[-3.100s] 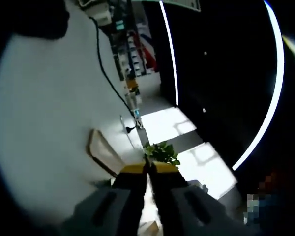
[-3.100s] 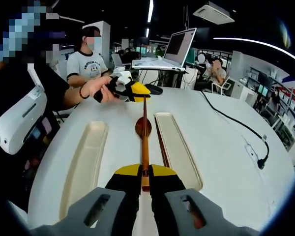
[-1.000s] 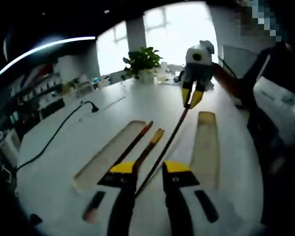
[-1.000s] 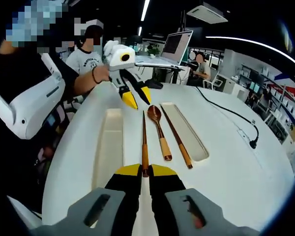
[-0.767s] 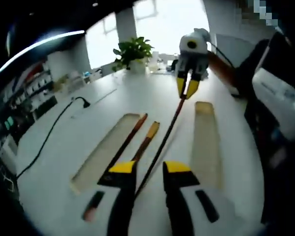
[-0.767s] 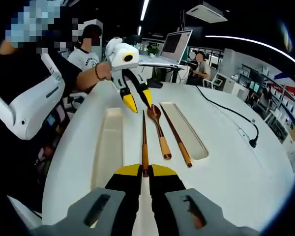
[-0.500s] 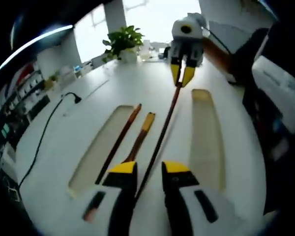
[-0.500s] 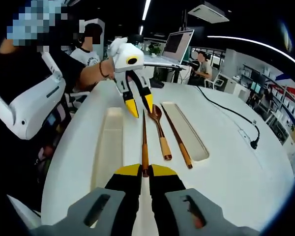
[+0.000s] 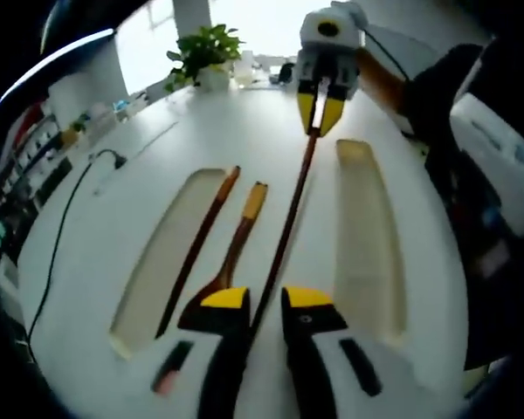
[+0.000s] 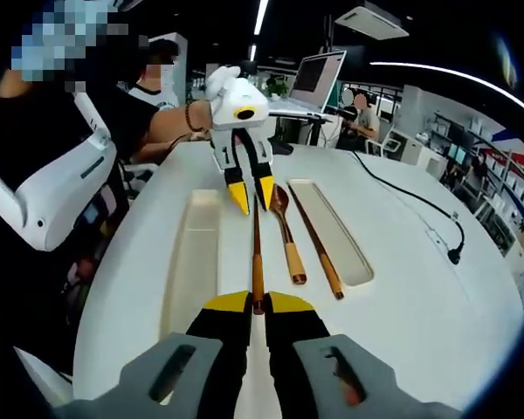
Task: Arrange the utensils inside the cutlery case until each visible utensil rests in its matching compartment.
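A: Fingers first. Right gripper (image 10: pixel 254 305): yellow-tipped jaws pinched tight on the near end of a long chopstick (image 10: pixel 256 253). Left gripper (image 9: pixel 265 303): jaws narrowly parted, straddling the other end of that same stick; whether they touch it, cannot tell.

B: Axis of the stick?

A: Runs straight from one gripper to the other, along the white table (image 10: pixel 402 288), lying between the two cream trays. In the right gripper view it points away toward the left gripper, whose tips angle down over its far tip.

B: Other utensils?

A: A wooden spoon (image 10: pixel 285 229) just right of the stick, roughly parallel, bowl at the far end, handle near. A second chopstick (image 10: pixel 316 245) right of the spoon, slanted, its far part over the edge of the right tray (image 10: pixel 336 240). The left tray (image 10: pixel 195 253) holds nothing I can see.

B: Hand pose?

A: A hand (image 10: pixel 211 92) grips the left gripper's white body from behind, forearm reaching in from the left. In the left gripper view the right gripper (image 9: pixel 320 105) hangs nose-down over the stick's far end.
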`<state>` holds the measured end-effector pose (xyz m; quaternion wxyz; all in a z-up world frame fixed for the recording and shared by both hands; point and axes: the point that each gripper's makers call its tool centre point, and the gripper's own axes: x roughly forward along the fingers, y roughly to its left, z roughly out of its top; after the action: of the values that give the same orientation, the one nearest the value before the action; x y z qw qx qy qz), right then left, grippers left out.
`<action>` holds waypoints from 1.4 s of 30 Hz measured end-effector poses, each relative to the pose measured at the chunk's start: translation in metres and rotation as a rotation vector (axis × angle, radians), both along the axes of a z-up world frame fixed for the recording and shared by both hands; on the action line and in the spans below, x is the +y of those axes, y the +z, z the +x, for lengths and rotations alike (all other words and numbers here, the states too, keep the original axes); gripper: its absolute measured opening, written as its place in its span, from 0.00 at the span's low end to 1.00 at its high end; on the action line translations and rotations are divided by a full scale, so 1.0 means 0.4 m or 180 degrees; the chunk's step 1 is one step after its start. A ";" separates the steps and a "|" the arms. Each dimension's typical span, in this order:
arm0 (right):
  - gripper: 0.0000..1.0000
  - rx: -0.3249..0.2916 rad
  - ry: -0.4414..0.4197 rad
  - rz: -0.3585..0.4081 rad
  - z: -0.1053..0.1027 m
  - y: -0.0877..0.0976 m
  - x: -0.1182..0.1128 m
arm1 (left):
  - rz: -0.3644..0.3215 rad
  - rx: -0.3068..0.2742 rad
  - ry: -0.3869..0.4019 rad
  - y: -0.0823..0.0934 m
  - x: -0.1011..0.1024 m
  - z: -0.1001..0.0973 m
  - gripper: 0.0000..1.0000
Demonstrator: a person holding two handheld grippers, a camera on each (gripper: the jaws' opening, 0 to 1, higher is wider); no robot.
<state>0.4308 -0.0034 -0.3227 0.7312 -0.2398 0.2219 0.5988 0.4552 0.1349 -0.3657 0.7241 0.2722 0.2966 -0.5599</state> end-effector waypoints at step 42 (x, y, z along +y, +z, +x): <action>0.05 -0.0113 -0.0033 -0.0102 -0.036 0.003 -0.056 | -0.0215 0.0086 0.0081 0.062 -0.026 -0.082 0.06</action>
<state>0.4165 -0.0258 -0.3215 0.7343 -0.2609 0.2196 0.5870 0.4225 0.1247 -0.3410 0.7359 0.2362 0.2907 -0.5640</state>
